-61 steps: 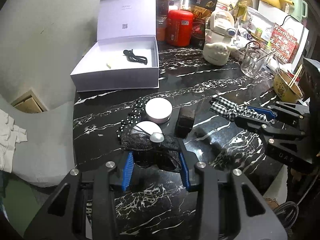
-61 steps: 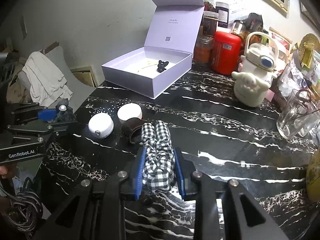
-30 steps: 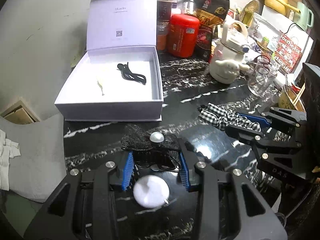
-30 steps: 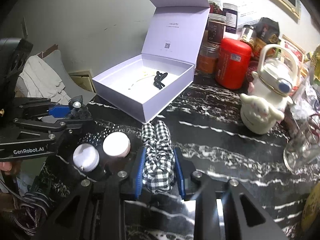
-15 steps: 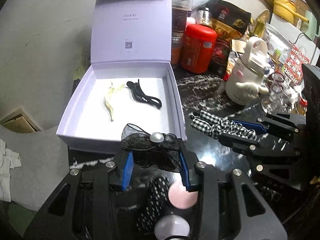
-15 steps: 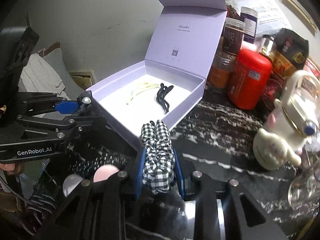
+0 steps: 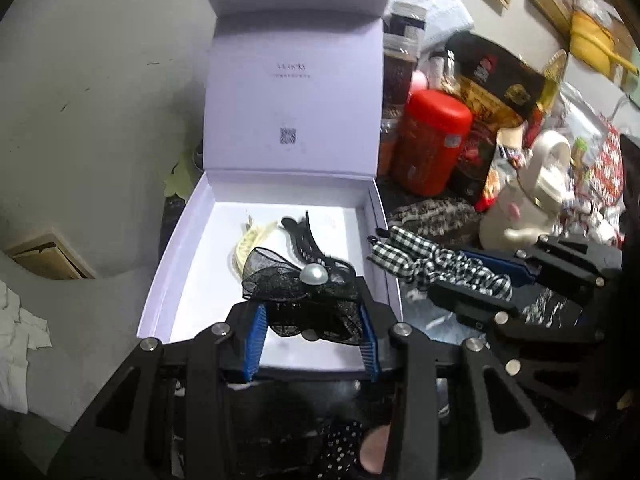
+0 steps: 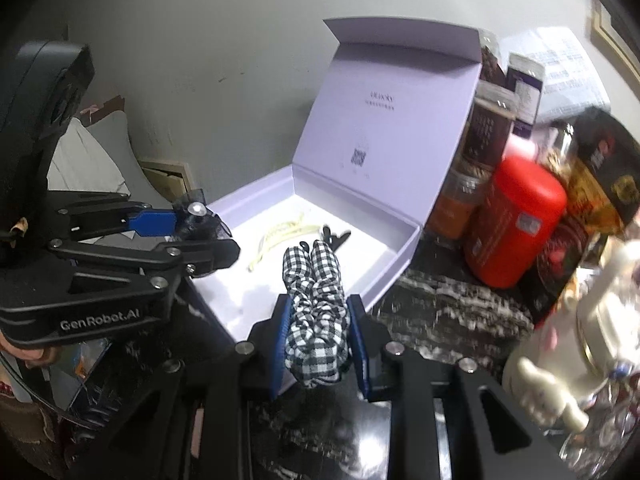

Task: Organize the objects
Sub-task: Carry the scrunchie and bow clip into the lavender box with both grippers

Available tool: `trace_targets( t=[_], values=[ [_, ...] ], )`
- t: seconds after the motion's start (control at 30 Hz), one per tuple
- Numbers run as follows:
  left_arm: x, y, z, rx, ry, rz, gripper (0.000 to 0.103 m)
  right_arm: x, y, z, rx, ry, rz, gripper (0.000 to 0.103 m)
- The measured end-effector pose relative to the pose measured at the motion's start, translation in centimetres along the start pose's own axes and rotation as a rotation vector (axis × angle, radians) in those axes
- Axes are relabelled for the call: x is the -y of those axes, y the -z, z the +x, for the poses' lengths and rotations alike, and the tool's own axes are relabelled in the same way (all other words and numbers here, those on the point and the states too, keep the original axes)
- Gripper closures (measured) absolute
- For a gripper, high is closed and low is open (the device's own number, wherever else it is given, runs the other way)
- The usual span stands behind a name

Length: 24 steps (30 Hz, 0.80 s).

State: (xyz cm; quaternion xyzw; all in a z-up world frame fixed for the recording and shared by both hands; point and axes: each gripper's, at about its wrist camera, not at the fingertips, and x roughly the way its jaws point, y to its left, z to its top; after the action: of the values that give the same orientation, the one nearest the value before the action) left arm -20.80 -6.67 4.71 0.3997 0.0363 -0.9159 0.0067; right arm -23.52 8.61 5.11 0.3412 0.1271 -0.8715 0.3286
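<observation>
An open lilac gift box (image 7: 188, 232) (image 8: 394, 264) stands on the black marble counter, lid upright. Inside lie a cream hair clip (image 7: 250, 240) (image 8: 280, 236) and a black hair clip (image 7: 300, 236) (image 8: 336, 237). My left gripper (image 7: 312, 330) (image 8: 192, 232) is shut on a black lace bow with a pearl (image 7: 304, 292) and holds it over the box's front part. My right gripper (image 8: 316, 340) (image 7: 476, 280) is shut on a black-and-white checked scrunchie (image 8: 314, 312) (image 7: 424, 258) above the box's right front wall.
A red canister (image 7: 430, 144) (image 8: 512, 224), jars (image 8: 486, 128) and a snack bag (image 7: 496, 84) crowd right of the box. A white kettle (image 7: 528, 204) stands further right. A polka-dot item (image 7: 340, 448) and a pink round lid (image 7: 374, 450) lie below my left gripper.
Both grippers have lifted off the counter and moved forward to the box, each keeping its hold. The bow now hangs over the box interior; the scrunchie is at its right wall.
</observation>
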Motion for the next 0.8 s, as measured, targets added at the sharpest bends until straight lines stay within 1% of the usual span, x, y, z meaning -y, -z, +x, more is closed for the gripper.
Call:
trace_targets(
  t=[0.1,0.2,0.3,0.5,0.67,0.7,0.8],
  values=[
    [-0.1,-1.0,-0.1,0.020,-0.003,-0.003,0.066,0.2,-1.2,0.2,0.014,-0.016,-0.006,0.075],
    [-0.3,-2.0,0.2,0.036,-0.038,-0.015,0.066,0.6,-2.2,0.5,0.029,-0.016,-0.002,0.075],
    [-0.5,-2.6,0.9,0.037,-0.039,-0.019,0.066,1.0,-2.9,1.2,0.032,-0.029,0.005,0.075],
    [-1.3,-3.6,3.1,0.013,-0.053,-0.016,0.066,1.8,-3.8,3.1,0.021,-0.029,0.015,0.075],
    [-2.3,-4.1,5.2,-0.013,-0.091,-0.034,0.066,2.3,-4.8,5.1,0.005,-0.017,-0.003,0.075],
    [-2.5,-4.2,5.6,-0.018,-0.091,-0.035,0.066,2.3,-5.1,5.5,0.002,-0.012,-0.007,0.075],
    [-3.3,-4.7,6.5,-0.027,-0.056,-0.069,0.066,2.6,-5.8,6.8,-0.005,-0.014,-0.013,0.075]
  ],
)
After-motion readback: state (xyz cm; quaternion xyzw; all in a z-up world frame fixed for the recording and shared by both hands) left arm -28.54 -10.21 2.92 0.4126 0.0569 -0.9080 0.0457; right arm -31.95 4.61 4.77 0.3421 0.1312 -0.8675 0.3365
